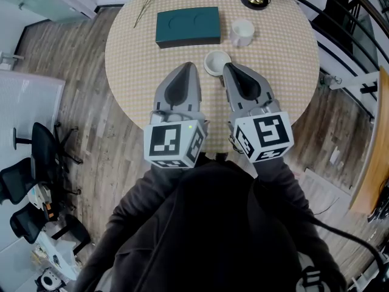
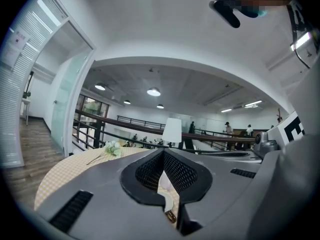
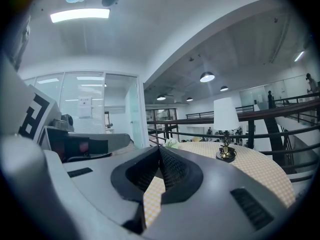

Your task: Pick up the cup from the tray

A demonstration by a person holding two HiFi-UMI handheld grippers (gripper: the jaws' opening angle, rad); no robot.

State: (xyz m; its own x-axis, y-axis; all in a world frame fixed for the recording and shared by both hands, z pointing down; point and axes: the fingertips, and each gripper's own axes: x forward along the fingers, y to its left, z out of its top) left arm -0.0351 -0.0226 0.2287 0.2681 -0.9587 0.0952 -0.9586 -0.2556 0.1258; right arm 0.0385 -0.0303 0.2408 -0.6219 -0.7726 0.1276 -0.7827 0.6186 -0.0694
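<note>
At the table's (image 1: pixel 134 78) near edge, left gripper (image 1: pixel 188 66) and right gripper (image 1: pixel 230 67) are hovering clenched, empty
Cup (image 1: pixel 242 32) is standing beside the tray (image 1: pixel 187 26), off it

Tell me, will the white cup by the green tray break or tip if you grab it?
It probably could break: the cup looks like glossy white ceramic. That smooth wall may be slippery to pinch. It looks short and wide, upright on the table beside the tray, so it likely won't tip easily.
</note>
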